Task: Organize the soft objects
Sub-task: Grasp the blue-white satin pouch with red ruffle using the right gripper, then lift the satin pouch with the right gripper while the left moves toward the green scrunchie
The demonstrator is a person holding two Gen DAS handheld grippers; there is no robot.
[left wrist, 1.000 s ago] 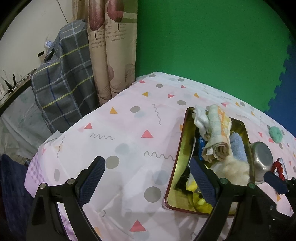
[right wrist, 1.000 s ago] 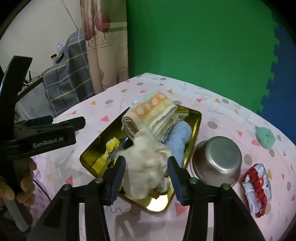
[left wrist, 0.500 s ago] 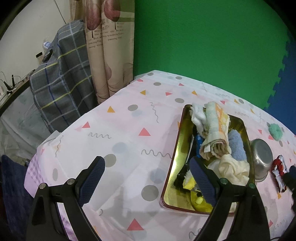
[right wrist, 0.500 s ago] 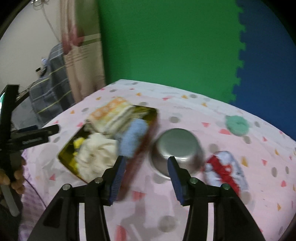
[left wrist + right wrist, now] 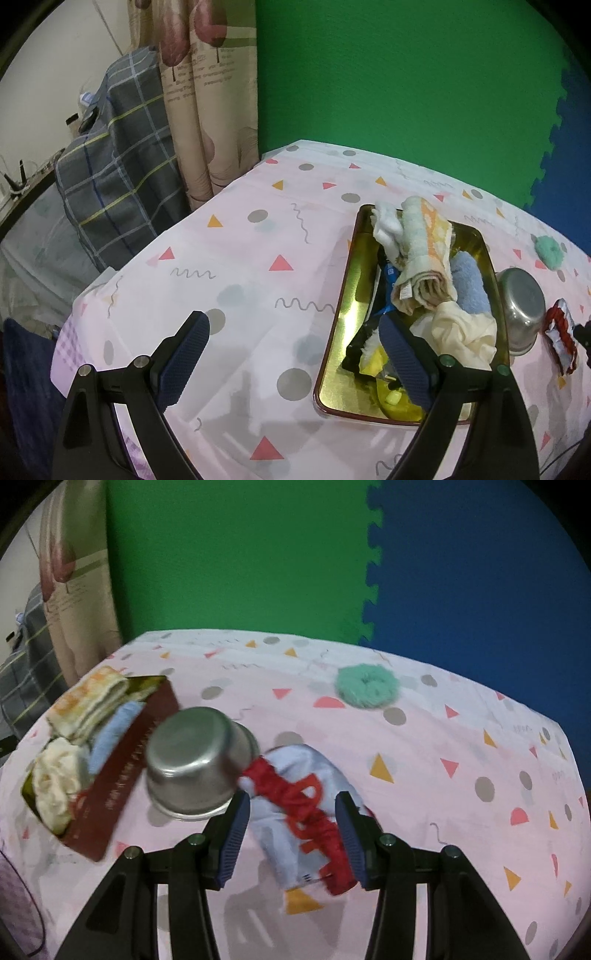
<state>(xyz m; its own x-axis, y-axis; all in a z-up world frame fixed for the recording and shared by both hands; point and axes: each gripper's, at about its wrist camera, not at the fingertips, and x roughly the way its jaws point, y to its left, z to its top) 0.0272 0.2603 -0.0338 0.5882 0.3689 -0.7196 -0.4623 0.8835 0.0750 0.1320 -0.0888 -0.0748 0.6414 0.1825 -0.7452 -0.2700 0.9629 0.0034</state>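
Right gripper (image 5: 291, 834): jaws spread, straddling the red-and-white cloth (image 5: 306, 812) on the tablecloth (image 5: 443, 738). Upturned steel bowl (image 5: 195, 760) just left of it, beside the gold tray (image 5: 343, 306) holding rolled towels (image 5: 424, 254). Green scrunchie (image 5: 367, 686) far. Left gripper (image 5: 291, 358): jaws spread, empty.

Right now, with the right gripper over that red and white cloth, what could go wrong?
1. The steel bowl, upside down, sits tight against the red and white cloth; the open right gripper may knock it on closing.
2. The gold tray is already heaped with towels, so another item may slide off.
3. The right wrist view is motion-blurred, so the aim is uncertain.
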